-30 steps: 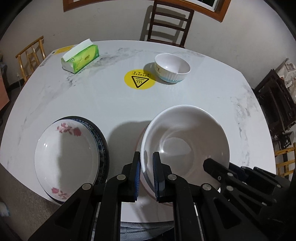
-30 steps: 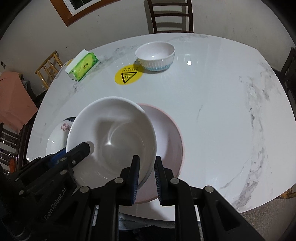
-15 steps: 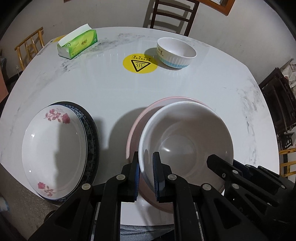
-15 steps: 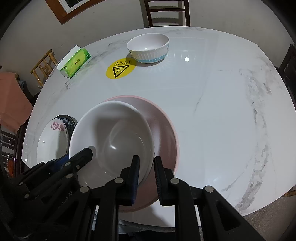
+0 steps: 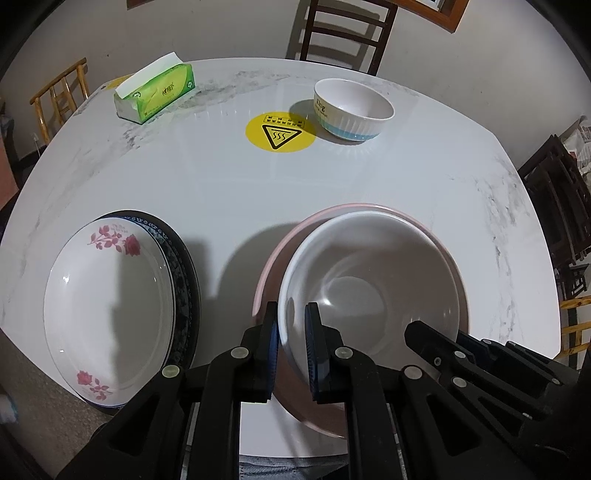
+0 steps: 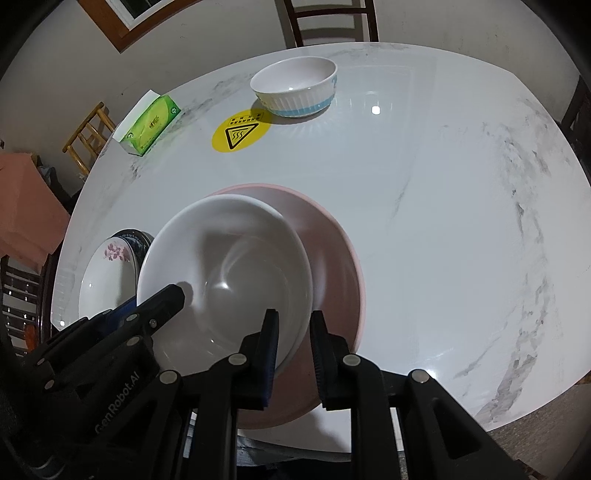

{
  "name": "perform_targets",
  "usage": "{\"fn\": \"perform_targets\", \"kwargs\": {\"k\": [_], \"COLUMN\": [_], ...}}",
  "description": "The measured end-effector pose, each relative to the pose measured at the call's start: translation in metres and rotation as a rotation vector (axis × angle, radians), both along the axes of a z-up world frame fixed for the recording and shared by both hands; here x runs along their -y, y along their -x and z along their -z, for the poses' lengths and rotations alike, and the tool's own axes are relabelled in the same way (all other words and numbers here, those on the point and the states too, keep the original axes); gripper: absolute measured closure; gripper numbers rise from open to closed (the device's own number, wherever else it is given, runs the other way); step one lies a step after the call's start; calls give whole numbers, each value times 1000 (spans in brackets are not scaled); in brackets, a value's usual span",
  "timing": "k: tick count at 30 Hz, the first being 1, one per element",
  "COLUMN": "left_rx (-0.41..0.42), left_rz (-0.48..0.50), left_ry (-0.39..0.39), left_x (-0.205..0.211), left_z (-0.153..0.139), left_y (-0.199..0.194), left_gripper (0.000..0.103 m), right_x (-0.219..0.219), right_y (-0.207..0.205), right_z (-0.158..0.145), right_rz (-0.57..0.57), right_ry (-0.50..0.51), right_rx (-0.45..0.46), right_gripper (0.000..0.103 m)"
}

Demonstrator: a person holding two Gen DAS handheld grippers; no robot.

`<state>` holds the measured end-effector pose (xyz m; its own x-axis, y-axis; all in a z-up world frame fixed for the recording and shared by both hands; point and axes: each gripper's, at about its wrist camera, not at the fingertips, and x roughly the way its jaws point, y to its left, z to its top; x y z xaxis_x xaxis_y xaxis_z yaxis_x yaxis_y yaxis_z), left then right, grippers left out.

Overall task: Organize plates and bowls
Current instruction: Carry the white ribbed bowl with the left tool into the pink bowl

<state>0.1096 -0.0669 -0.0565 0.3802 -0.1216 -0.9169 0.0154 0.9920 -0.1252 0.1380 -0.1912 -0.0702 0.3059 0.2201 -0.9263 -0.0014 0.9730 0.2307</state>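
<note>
A large white bowl (image 5: 369,288) (image 6: 229,266) rests inside a wider pink bowl (image 5: 369,208) (image 6: 332,266) at the table's near edge. My left gripper (image 5: 290,314) is shut on the white bowl's left rim. On the opposite rim, my right gripper (image 6: 294,321) has its jaws opening, the rim still between them and a sliver of pink showing beside the outer pad. A small ribbed white-and-blue bowl (image 5: 352,109) (image 6: 295,88) stands alone at the far side. A floral plate (image 5: 107,295) (image 6: 107,273) lies on a dark blue plate (image 5: 183,266) at the near left.
A green tissue box (image 5: 155,92) (image 6: 149,123) sits at the far left of the white marble table (image 5: 424,177). A yellow warning sticker (image 5: 280,133) marks the middle. Dark wooden chairs (image 5: 343,33) stand behind and to the right, a light wooden chair (image 5: 59,99) at the left.
Both grippers came down with the white bowl, which now sits in the pink bowl. The right gripper's jaws have spread slightly apart.
</note>
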Motion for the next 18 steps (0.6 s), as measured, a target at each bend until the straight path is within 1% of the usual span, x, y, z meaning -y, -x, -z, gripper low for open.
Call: {"fn": "perform_targets", "kwargs": {"k": [2,3,7,11,14,18], "left_rx": [0,2,1,1,6,11], "left_rz": [1,1,0,-2,5,8], "left_ry": [0,-1,-1,7,9,12], "left_x": [0,1,0,-1,0,0], "left_z": [0,0,-1,-1,-2,-2], "left_y": [0,0,-1,-2,-2,-3], "left_gripper": [92,90,90,87,81,80], "right_x": [1,1,1,3,4,4], "right_y": [0,0,1,2,2,3], "right_z": [0,0,1,1,2,2], "right_rz": [5,7,16,24,27,28], "right_ry": [-2,-4,-9,-18,-29,-29], "right_rx": [2,3,6,6,5,6], "right_gripper": [84,84,84,84,84,84]}}
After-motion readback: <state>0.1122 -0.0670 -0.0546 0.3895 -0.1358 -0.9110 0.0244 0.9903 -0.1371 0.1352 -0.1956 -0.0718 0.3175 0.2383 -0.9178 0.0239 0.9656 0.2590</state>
